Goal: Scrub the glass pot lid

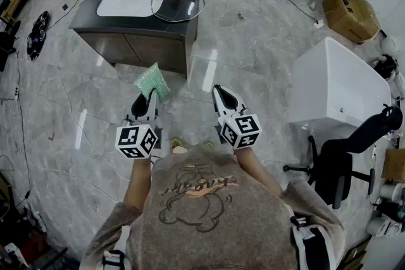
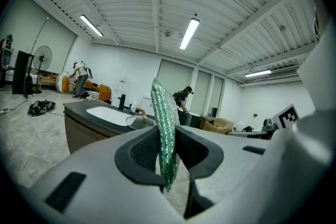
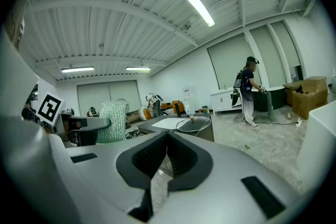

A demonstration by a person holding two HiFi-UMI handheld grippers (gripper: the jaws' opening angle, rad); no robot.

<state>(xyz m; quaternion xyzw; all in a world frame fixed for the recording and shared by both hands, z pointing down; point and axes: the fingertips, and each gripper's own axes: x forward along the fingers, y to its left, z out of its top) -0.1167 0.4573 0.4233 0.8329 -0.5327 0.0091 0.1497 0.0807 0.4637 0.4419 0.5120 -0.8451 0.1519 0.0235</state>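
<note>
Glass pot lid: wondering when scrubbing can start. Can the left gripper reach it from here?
Probably not yet. The left gripper, shut on the green scrubber, is over floor well short of the counter bearing the glass pot lid. Nothing blocks the way; stepping closer should do.

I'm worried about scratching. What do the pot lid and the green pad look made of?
Pot lid: clear glass, the counter shows through; shiny rim, probably metal. Green pad: glittery mesh, likely synthetic scouring fibre.
</note>
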